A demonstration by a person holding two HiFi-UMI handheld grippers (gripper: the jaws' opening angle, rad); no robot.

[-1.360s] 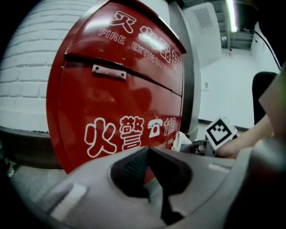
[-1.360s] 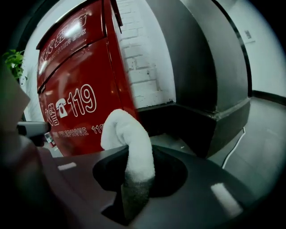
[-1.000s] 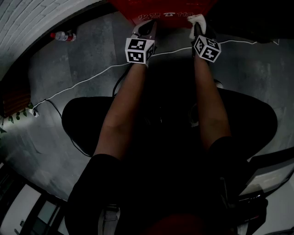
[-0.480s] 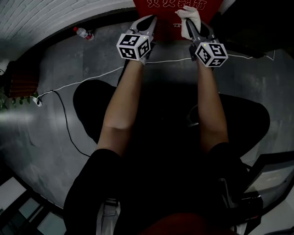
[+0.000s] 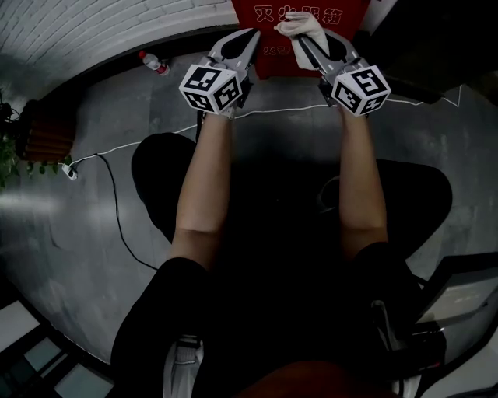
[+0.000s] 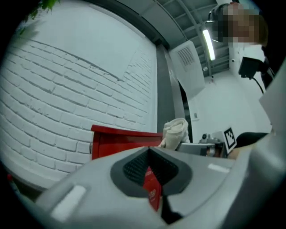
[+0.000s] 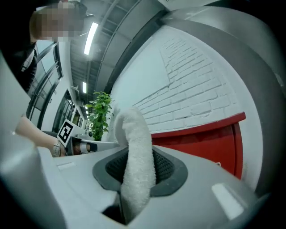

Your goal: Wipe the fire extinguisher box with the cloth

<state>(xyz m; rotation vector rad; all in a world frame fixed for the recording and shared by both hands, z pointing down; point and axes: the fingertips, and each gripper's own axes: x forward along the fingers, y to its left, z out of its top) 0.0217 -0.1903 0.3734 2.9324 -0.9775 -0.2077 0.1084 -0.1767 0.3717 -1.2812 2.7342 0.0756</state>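
Two bare forearms (image 5: 204,186) reach forward over the grey floor (image 5: 70,233); the left gripper (image 6: 149,154) has its jaws drawn together on nothing, with red showing through the slit; the right gripper (image 7: 134,163) is clamped on the white cloth (image 7: 134,134), which stands up from its pads; just beyond stands the red fire extinguisher box (image 5: 268,23), against a white brick wall (image 5: 101,31); whether the cloth touches the box I cannot tell; a bottle (image 5: 153,62) lies left of it.

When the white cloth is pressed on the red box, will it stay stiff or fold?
The cloth probably flops: it bends over above the jaws of the right gripper. It looks thick and fluffy, so it likely squashes against the fire extinguisher box. Pinched in one place, its free end may drag.
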